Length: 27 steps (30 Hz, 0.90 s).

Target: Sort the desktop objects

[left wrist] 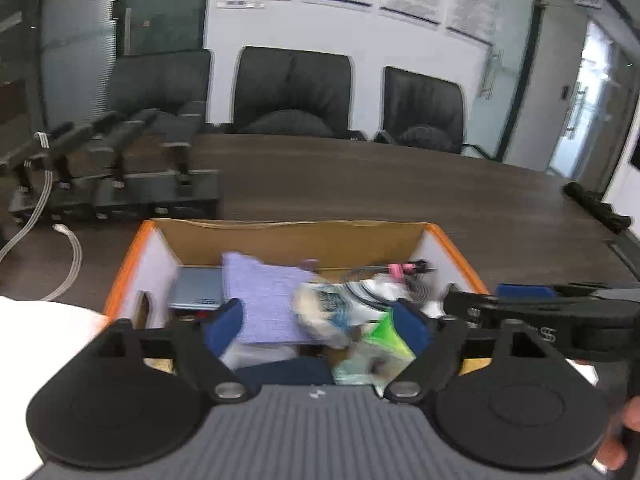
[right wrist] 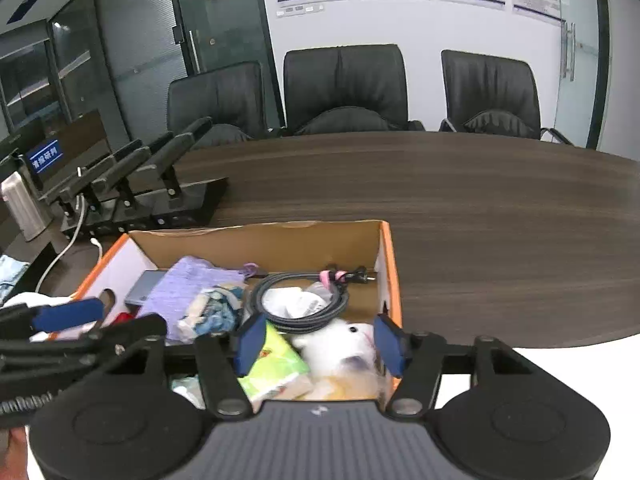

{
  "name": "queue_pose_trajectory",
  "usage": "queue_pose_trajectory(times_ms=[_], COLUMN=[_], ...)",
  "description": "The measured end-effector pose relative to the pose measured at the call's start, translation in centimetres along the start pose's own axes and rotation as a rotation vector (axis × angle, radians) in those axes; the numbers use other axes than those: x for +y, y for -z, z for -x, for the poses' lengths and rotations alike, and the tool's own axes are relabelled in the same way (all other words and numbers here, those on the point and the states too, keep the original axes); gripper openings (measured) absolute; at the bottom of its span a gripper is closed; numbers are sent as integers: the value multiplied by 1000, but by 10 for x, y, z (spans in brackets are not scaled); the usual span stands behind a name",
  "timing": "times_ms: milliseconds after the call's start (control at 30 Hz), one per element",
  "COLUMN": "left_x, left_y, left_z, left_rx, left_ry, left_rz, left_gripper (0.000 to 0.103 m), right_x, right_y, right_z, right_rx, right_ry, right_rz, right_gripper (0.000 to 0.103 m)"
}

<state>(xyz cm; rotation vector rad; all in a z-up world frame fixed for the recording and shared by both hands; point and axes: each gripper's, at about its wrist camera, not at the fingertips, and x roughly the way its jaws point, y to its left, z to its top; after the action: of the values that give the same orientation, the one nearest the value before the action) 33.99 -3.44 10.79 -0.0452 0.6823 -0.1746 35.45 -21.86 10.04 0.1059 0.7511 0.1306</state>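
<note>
A cardboard box (left wrist: 280, 226) (right wrist: 256, 232) with an orange rim stands on the dark table. In it lie a lilac cloth (left wrist: 264, 300) (right wrist: 188, 284), a grey flat device (left wrist: 196, 290) (right wrist: 144, 284), a coiled dark cable (right wrist: 300, 304), a green packet (left wrist: 384, 332) (right wrist: 276, 356) and a blurred blue-and-cream pouch (left wrist: 324, 308) (right wrist: 216, 312). My left gripper (left wrist: 320, 322) hangs open over the box's near side, its pads touching nothing. My right gripper (right wrist: 320, 340) is open over the box's right front corner. A blurred white plush toy (right wrist: 336, 344) lies between its pads, not pinched.
A row of black stands (left wrist: 120, 184) (right wrist: 132, 192) with a white cable (left wrist: 72, 264) sits left of the box. Black chairs (right wrist: 344, 88) line the table's far side. A black object (left wrist: 596, 206) lies near the table's right edge. A white surface (right wrist: 560, 356) borders the front.
</note>
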Motion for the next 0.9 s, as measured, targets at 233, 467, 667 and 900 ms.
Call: queue_pose_trajectory(times_ms=[233,467,667,900], left_x=[33,33,24,10], left_y=[7,28,52,97], left_z=[2,38,76,123], left_rx=[126,156,136,79], left_ry=[-188,-191,-168,-130], left_rz=[84,78,67,54], left_gripper=[103,103,103,103], right_x=[16,35,41,40], right_y=[3,18,41,94], right_z=[14,55,92,132], right_rx=[52,35,7,-60], right_ry=[17,19,21,27], right_rz=[24,85,108,106], right_gripper=[76,77,77,79])
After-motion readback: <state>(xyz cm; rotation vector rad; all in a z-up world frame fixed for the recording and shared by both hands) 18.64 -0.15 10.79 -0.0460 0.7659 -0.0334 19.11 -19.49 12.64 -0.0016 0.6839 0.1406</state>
